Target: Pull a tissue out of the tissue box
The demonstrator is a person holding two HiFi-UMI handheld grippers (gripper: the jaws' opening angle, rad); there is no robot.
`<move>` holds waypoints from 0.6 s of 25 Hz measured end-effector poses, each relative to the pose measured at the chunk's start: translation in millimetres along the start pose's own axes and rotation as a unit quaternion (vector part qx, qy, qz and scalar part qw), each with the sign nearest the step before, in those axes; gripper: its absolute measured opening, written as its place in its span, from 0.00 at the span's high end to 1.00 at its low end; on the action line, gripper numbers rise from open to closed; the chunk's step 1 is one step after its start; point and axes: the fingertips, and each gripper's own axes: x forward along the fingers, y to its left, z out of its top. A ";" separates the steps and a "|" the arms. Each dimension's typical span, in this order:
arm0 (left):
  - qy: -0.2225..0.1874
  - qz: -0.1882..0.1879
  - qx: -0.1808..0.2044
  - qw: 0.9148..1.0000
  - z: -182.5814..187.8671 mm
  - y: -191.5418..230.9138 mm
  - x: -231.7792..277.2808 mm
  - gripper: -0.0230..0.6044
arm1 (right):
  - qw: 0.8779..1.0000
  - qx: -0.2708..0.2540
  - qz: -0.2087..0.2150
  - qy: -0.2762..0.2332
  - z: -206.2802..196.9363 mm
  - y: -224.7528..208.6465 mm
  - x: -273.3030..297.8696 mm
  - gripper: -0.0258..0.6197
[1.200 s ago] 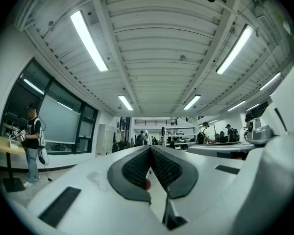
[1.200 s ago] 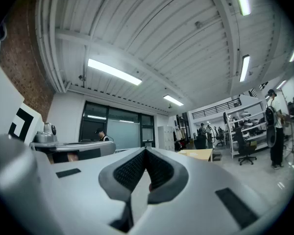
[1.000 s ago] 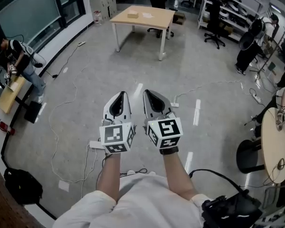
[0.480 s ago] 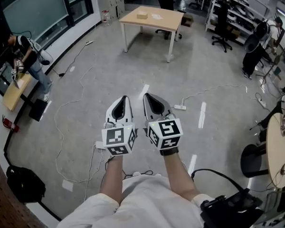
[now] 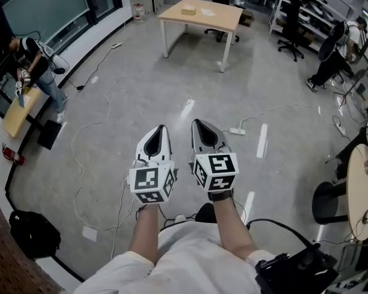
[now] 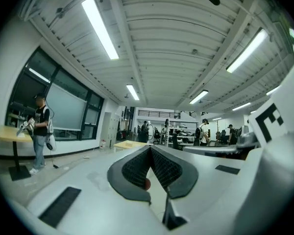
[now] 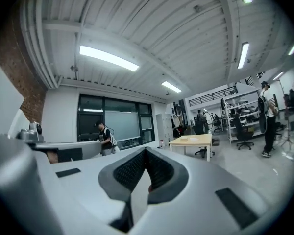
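A small tan box (image 5: 188, 10), possibly the tissue box, lies on a wooden table (image 5: 221, 18) far across the room. That table (image 7: 191, 141) also shows in the right gripper view, with the box (image 7: 185, 138) on it. I hold both grippers side by side over bare floor, pointing level toward that table. My left gripper (image 5: 161, 129) is shut, its dark pads (image 6: 137, 168) meeting at the tip with nothing between them. My right gripper (image 5: 197, 123) is shut and empty too, pads (image 7: 159, 168) pressed together.
Cables and a power strip (image 5: 237, 130) trail over the grey floor ahead. A person (image 5: 37, 72) stands at a small desk on the left, another (image 5: 331, 57) by shelves at the right. A round table (image 5: 362, 188) stands near right, a black bag (image 5: 30, 234) near left.
Both grippers sit a little lower in the head view, still side by side and shut. The room around them has shifted as the person moves.
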 end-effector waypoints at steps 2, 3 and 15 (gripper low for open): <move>0.003 -0.007 -0.014 1.000 -1.6 0.0 9.4 0.97 | 1.000 0.004 -0.010 0.012 -6.4 -9.4 9.0 0.96; 0.002 -0.008 -0.008 1.000 -1.5 -1.5 16.3 0.97 | 1.000 0.008 -0.011 0.013 -6.6 -15.3 13.4 0.96; -0.014 -0.031 -0.016 0.999 14.7 -24.0 175.2 0.97 | 0.999 -0.010 0.021 -0.032 41.2 -111.5 110.1 0.96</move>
